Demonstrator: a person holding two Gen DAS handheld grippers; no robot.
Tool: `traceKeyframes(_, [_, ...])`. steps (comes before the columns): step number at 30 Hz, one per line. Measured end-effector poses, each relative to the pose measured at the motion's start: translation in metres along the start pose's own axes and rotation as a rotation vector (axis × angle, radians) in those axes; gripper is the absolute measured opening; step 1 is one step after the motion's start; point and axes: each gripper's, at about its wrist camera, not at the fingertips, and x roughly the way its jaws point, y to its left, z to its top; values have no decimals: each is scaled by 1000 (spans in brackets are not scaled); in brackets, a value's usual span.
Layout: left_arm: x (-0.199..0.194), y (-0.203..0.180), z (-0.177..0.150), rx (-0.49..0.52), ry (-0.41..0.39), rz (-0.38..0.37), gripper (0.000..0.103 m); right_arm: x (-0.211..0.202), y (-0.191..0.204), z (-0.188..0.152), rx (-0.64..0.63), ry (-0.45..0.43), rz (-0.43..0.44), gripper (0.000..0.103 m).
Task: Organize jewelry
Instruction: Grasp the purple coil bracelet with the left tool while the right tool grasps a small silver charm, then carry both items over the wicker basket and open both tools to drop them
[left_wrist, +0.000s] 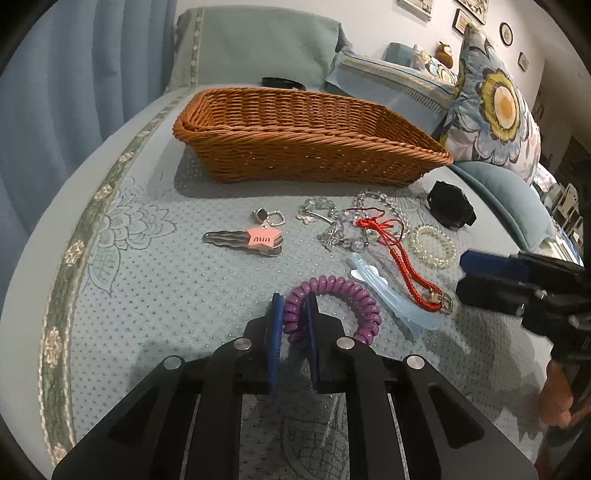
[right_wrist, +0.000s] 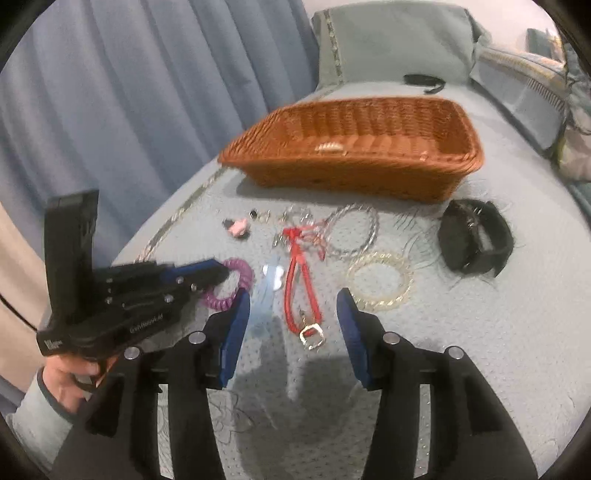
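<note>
Left wrist view: we see a purple coil bracelet (left_wrist: 334, 308) lying on the bed (left_wrist: 166, 295), near a pale blue hair clip (left_wrist: 395, 299) and a red cord (left_wrist: 402, 266). The wicker basket (left_wrist: 306, 136) sits farther back. Our left tongs (left_wrist: 294, 317) are clamped on the coil's near left arc.

Right wrist view: our right tongs (right_wrist: 293, 321) stand wide apart, holding nothing, above the red cord (right_wrist: 301, 291). A clear bead bracelet (right_wrist: 380, 280) lies just beyond the right finger.

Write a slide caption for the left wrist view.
Left gripper closes on the purple coil hair tie, wicker basket waiting behind scattered jewelry.
</note>
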Motion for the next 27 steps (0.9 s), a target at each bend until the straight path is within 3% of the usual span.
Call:
traceKeyframes(3, [0,0,0,0,1,-1,10,4,-1,-3,-25,34,-28,41])
traceKeyframes(8, [0,0,0,5,1,2,11,16,6,-10,-85,88,-98,21])
traceKeyframes(15, [-1,0,-1,8,1,3,11,21,23,-19,-211,93,-203,20])
traceKeyframes(16, [-1,0,-1,7,1,2,11,21,26,-20,-227,94,-210,12])
traceKeyframes(20, [-1,-1,-1,10,-2,3,10,19,29,-19,-237,82,-222,12])
traceKeyframes(27, [-6,1,0,-3,-30,-20,9,-11,25,-8,-179,-2,-130,12])
